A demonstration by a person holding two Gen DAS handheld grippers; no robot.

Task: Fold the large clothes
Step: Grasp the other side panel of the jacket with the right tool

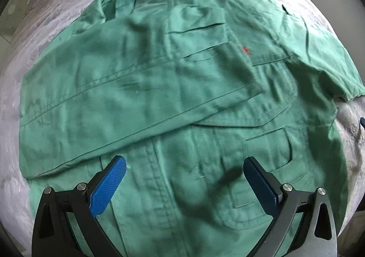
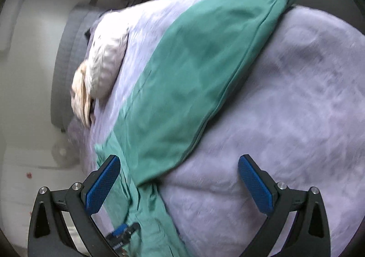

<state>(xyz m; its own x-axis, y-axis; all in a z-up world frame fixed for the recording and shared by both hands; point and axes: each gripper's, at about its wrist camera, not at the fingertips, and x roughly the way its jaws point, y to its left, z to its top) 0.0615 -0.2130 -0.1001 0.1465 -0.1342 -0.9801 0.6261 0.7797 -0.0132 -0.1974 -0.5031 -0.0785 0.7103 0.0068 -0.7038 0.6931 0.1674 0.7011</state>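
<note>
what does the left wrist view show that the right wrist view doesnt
Only the left wrist view shows the green garment's front: pockets, a small red mark, the placket, one sleeve folded across. Only the right wrist view shows the room beyond the bed and the sleeve from the side. Both show the lavender blanket, a whitish bundle, and open, empty grippers, left and right.

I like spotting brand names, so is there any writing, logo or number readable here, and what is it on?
Nothing can be read.
Small red embroidered mark on the chest of the green cotton work jacket: too small and blurred to read.
Pale print on a dark blue-and-black object at the right view's bottom edge: too blurred to read.
</note>
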